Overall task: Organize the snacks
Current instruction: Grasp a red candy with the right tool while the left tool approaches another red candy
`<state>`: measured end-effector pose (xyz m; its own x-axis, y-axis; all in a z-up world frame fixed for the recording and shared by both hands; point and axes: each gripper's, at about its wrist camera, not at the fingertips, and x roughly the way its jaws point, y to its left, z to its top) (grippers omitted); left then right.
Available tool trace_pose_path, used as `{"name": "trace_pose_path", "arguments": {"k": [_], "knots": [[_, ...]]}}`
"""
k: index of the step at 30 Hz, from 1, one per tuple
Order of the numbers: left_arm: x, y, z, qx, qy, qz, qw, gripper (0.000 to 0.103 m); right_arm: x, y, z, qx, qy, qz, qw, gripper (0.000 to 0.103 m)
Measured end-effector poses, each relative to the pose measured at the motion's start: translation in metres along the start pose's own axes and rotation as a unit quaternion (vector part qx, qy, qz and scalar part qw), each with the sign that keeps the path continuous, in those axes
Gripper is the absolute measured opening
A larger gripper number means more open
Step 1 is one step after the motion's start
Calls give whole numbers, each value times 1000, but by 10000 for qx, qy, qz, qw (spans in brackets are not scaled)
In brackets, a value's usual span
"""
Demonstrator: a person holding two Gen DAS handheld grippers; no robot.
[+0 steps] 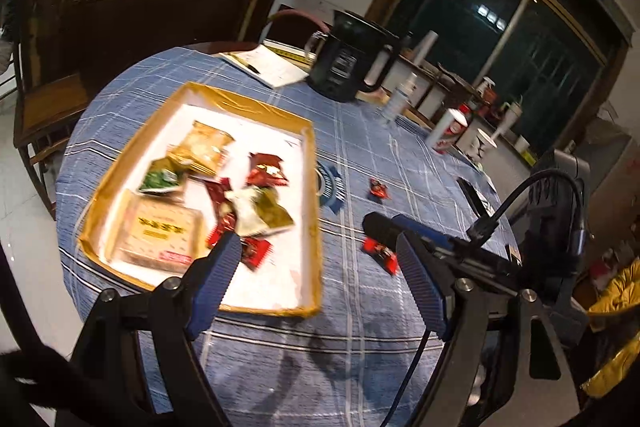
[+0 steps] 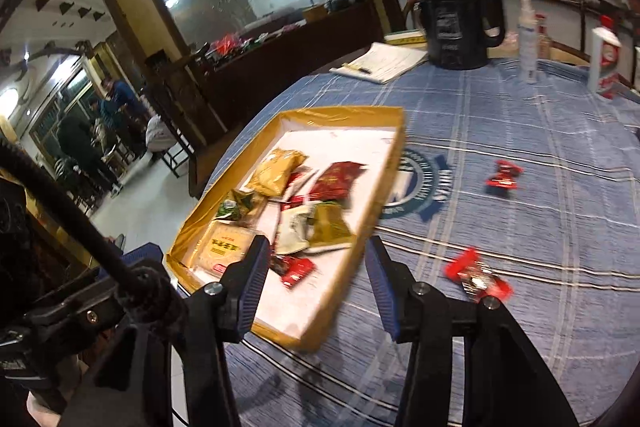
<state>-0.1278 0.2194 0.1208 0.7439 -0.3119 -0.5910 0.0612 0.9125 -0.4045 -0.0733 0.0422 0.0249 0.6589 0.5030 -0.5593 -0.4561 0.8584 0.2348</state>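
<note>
The right claw (image 2: 312, 283) hangs above the counter (image 2: 520, 131) with its jaws apart and nothing between them. Beyond its fingers, a gold-rimmed tray (image 2: 384, 163) holds a heap of snack packets: a yellow one (image 2: 276, 173), a dark red one (image 2: 336, 181), a green one (image 2: 234, 209), a flat tan pack (image 2: 224, 245). Two red candies lie loose on the blue checked cloth, one near (image 2: 478, 273) the right finger, one farther off (image 2: 502, 177). A black jug (image 2: 456, 23) stands at the far edge.

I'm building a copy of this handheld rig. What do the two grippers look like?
Both the left gripper and the right gripper have black angular frames with silver bolts. Their jaws are faced with ribbed blue pads. A black cable loops off the right one.
</note>
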Motion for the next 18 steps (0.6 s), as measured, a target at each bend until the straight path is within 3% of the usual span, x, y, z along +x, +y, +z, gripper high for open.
{"name": "trace_pose_path", "arguments": {"k": [10, 18], "knots": [[19, -46, -8, 358, 190, -85, 9991, 81, -30, -87, -12, 498, -112, -491, 9975, 51], [49, -44, -10, 259, 436, -60, 9987, 81, -29, -151, -21, 1044, 7, -733, 9918, 51]]}}
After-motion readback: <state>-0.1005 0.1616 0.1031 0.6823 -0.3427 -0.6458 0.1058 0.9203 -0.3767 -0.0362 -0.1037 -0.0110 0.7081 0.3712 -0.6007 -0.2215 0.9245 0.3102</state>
